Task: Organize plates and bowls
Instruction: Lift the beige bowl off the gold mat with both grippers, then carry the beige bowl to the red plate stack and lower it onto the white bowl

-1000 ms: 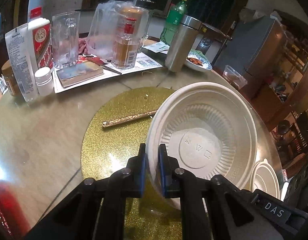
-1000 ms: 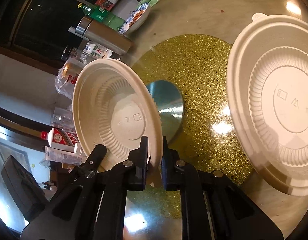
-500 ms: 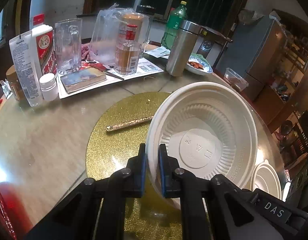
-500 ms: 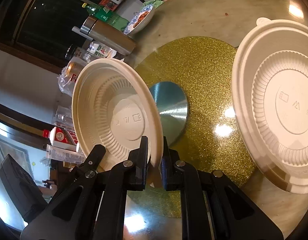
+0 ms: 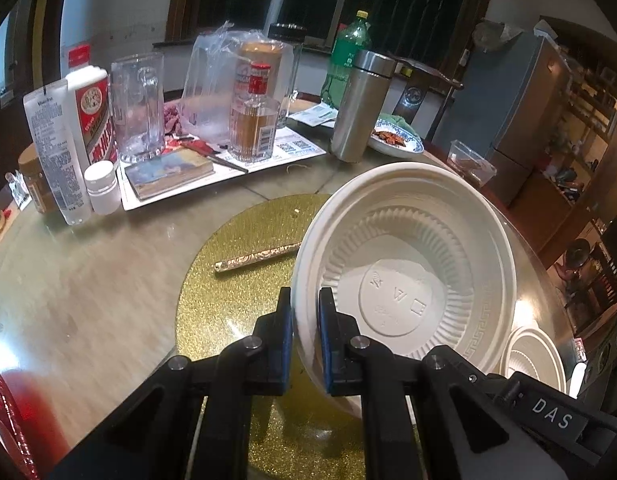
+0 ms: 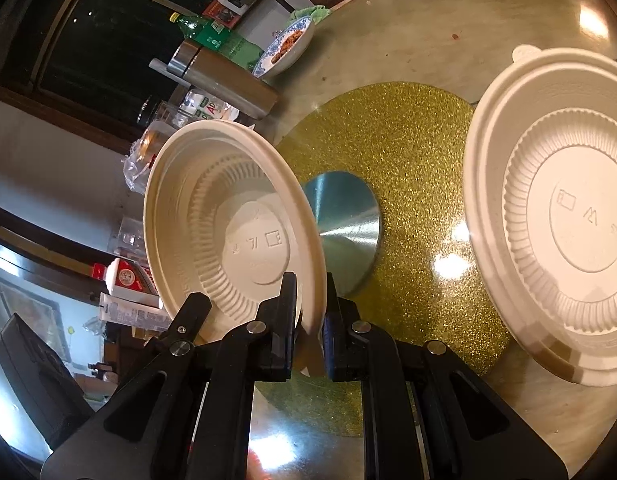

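Pinching the near rim of a white disposable bowl, the left gripper has its jaws pressed onto the thin wall, one pad outside and one inside. The bowl extends ahead and to the right of the jaws, tilted so its open mouth faces back toward the camera; it looks lifted clear of the gold glitter mat on the counter, probably so it can be carried and nested. A patterned stick lies on the mat ahead of the jaws, to their left.

The right gripper likewise clamps its jaws on the rim of a second bowl, which rises ahead and left of them, standing almost on edge with its mouth facing left. Right of these jaws and apart from them, a lidded bowl rests on the counter, a likely stacking spot. A round bowl has no long axis; only the mouth direction tells.
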A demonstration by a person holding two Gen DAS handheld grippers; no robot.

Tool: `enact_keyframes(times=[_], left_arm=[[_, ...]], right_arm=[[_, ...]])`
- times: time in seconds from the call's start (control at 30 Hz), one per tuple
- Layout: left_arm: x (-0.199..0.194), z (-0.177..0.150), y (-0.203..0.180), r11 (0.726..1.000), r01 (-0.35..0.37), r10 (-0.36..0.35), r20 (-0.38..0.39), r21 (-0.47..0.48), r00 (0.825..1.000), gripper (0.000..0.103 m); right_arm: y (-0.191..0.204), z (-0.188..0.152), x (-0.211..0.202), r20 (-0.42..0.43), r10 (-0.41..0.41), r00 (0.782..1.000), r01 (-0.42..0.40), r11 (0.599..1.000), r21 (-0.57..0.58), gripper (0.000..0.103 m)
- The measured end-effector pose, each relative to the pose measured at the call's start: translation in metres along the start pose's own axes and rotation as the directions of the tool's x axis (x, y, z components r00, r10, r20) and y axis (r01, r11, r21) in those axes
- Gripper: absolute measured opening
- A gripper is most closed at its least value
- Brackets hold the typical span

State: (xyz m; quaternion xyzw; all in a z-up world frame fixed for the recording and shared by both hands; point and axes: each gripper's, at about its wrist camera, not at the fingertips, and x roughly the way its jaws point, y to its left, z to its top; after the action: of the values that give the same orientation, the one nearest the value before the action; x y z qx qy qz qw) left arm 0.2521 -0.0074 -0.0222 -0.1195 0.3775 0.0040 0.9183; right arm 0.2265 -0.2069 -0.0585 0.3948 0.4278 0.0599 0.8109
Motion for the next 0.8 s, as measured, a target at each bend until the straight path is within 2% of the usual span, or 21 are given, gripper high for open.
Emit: enact_keyframes(times=[0.27, 0.4, 0.57, 0.8], left_arm=[[-0.023, 0.003, -0.014, 0.999, -0.031, 0.028, 0.081, 0.035, 0.996, 0.01], [-0.038, 0.001, -0.012, 0.998, -0.055, 0.051, 0.104, 0.038, 0.993, 0.011], [-0.062, 0.0, 0.006, 0.995, -0.1, 0.098, 0.125, 0.011, 0.987, 0.012], [-0.118, -0.006, 0.058, 0.985, -0.161, 0.171, 0.173, -0.07, 0.97, 0.012]], right_arm=[[0.007, 0.003, -0.019, 0.035, 0.043, 0.998, -0.043, 0.999, -0.014, 0.011], [0.014, -0.001, -0.023, 0.019, 0.075, 0.997, -0.075, 0.997, -0.033, 0.011], [0.038, -0.017, -0.025, -0.028, 0.115, 0.993, -0.117, 0.988, -0.096, 0.011], [0.094, -0.067, -0.028, -0.115, 0.158, 0.981, -0.182, 0.953, -0.243, 0.012]])
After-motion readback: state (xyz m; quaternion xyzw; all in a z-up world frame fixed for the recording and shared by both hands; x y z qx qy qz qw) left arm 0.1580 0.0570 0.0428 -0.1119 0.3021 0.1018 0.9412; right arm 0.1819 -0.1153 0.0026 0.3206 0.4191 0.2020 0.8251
